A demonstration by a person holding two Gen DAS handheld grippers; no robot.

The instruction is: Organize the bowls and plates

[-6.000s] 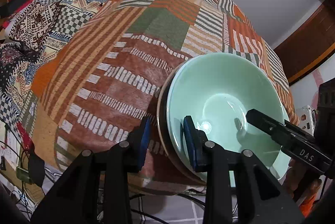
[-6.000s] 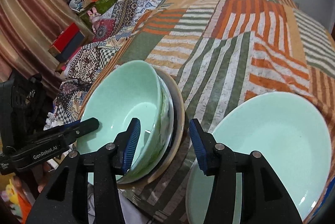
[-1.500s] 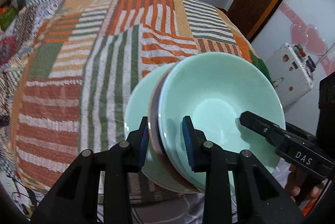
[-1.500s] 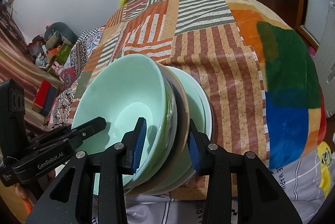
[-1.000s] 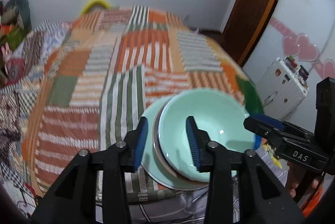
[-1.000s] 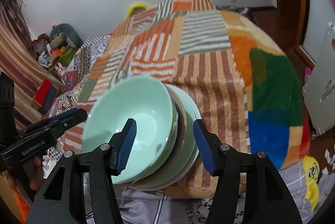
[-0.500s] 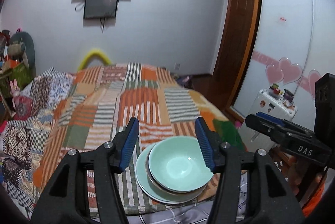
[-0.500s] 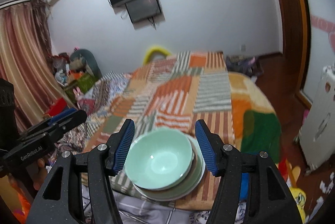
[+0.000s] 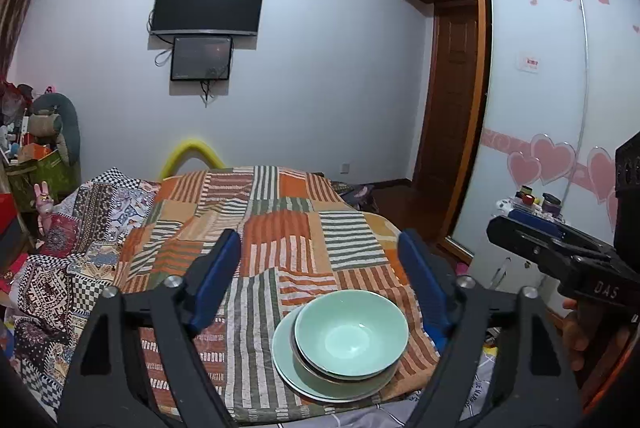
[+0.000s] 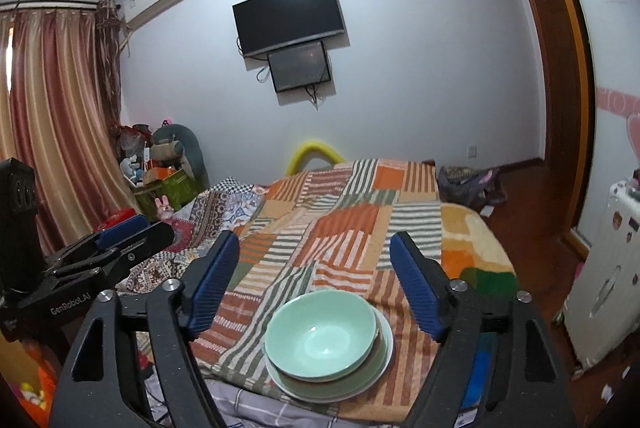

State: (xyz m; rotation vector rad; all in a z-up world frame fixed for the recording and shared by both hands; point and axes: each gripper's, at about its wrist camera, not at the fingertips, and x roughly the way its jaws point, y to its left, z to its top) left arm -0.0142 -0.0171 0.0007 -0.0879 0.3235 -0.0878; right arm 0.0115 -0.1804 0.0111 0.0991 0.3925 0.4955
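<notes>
Sitting mouth-up at the near edge of the bed, the pale green bowl (image 9: 351, 333) tops a small stack: under it a darker-rimmed dish (image 9: 308, 368) shows only as a thin brownish edge, and under that lies a wide pale green plate (image 9: 286, 356), all level and round, so no long axis stands out. The stack rests on the striped patchwork blanket (image 9: 264, 228), close to where the blanket ends over a grey checked sheet (image 10: 248, 402). The left gripper (image 9: 320, 282) hangs above and short of the stack, its blue-padded jaws having just been opening, now spread wide with nothing between them but the view of the bowl far below. The right gripper (image 10: 315, 282) stands likewise, its jaws just opened and wide apart, gripping nothing and clear of the stack. Each gripper also shows in the other's view, the right one at the right edge of the left view with a hand (image 9: 582, 332) beneath it, the left one at the left edge of the right view. Beyond the bed, a dark television (image 9: 208, 4) hangs on the white wall with a smaller screen (image 9: 201, 57) below it, and a yellow curved tube (image 9: 192, 152) rises behind the bed's far end. Heaped toys and boxes (image 10: 160, 164) crowd the corner by the striped curtain (image 10: 48, 132). A wardrobe door with pink hearts (image 9: 552, 156) and a small white cabinet (image 10: 608, 280) stand to the right. Nothing lies between the grippers and the stack.
</notes>
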